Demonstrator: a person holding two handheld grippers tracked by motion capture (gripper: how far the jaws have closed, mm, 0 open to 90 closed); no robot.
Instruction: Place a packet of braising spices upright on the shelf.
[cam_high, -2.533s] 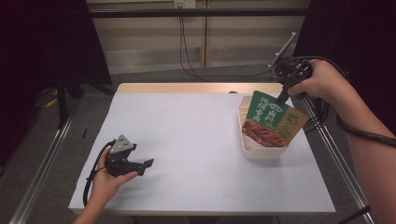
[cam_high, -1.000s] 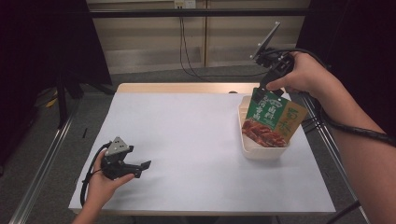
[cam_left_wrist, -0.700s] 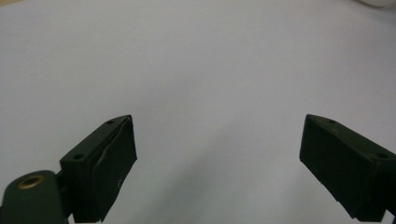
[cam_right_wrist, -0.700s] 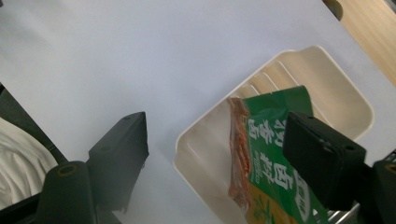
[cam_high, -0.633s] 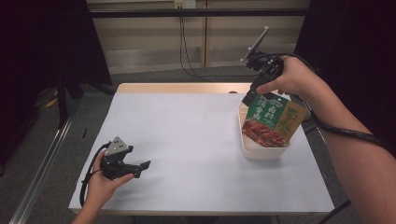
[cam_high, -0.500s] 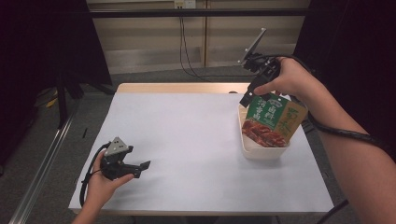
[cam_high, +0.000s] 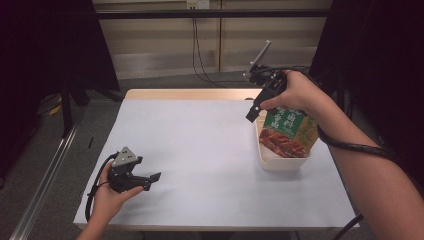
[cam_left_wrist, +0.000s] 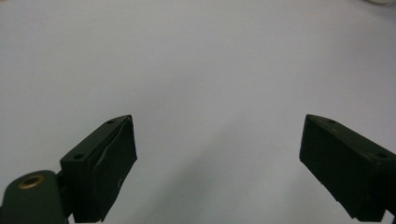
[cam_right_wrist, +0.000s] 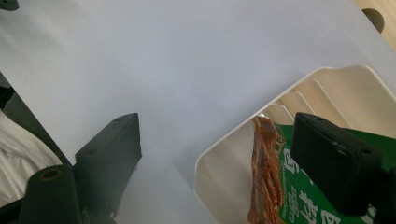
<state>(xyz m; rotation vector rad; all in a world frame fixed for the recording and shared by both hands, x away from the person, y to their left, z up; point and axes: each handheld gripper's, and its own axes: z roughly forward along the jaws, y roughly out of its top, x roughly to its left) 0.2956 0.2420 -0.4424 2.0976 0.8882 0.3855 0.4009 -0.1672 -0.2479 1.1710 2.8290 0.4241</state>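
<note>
A green snack packet (cam_high: 289, 131) printed with red-brown food stands leaning in a cream ribbed tray (cam_high: 278, 161) on the right of the white table. My right gripper (cam_high: 251, 114) hangs just left of the packet's top, over the tray's far left corner, pointing down. Its jaws have just been opening and stand open, with nothing pressed between them. In the right gripper view the tray's rim (cam_right_wrist: 219, 151) and the packet (cam_right_wrist: 303, 200) lie below my right gripper (cam_right_wrist: 217, 121). My left gripper (cam_high: 152, 178) rests at the front left, open (cam_left_wrist: 217, 122) above bare table.
A white sheet (cam_high: 200, 145) covers the table, and a strip of wood (cam_high: 190, 94) shows along the back edge. A hole in the tabletop (cam_right_wrist: 373, 18) lies beyond the tray. Dark curtains stand on both sides and a metal rail (cam_high: 45, 175) runs at the left.
My right gripper has moved left and down, from above the packet's top to beside it. The packet stays in the tray. The left gripper has not moved.
</note>
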